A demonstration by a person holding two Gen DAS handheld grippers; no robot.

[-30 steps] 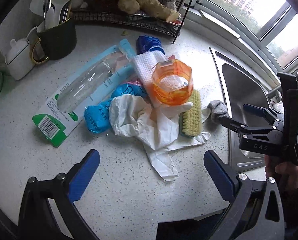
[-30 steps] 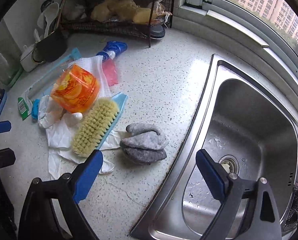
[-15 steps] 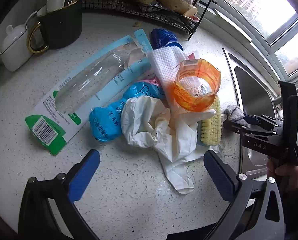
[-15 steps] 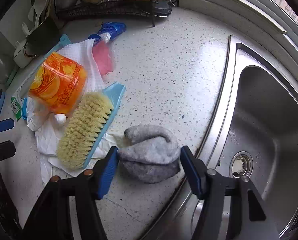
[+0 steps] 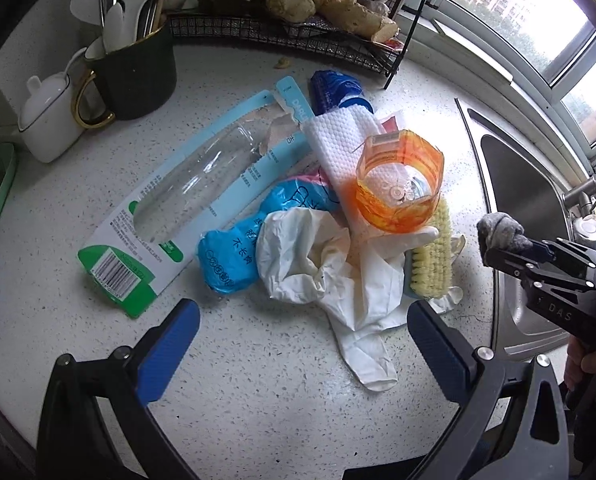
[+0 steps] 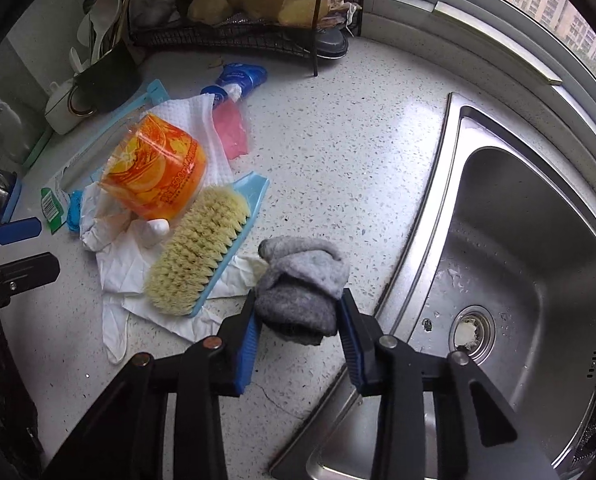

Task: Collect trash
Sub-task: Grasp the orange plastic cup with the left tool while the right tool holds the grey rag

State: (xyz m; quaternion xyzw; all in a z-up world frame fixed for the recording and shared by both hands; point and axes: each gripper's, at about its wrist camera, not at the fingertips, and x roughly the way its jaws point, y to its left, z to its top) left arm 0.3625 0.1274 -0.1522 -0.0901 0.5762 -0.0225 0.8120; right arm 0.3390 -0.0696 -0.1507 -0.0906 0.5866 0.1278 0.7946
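Trash heaped on speckled counter (image 6: 338, 168) beside steel sink (image 6: 538, 240): torn packaging (image 5: 169, 216), white glove (image 5: 338, 280), orange wrapper (image 5: 398, 184). Right gripper (image 6: 300, 316) closing, pinching grey rag (image 6: 302, 288). Left gripper (image 5: 302, 344) spread wide, holding nothing.

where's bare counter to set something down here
Bare: the counter between the pink wrapper and the sink, and the strip nearest the left claw. Crowded: around the orange cup.

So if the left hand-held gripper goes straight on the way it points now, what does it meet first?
Probably the white glove: the open left hand-held gripper points steeply down at the counter, and the glove's finger lies between its blue fingers. Depth is unclear; it might touch bare counter first.
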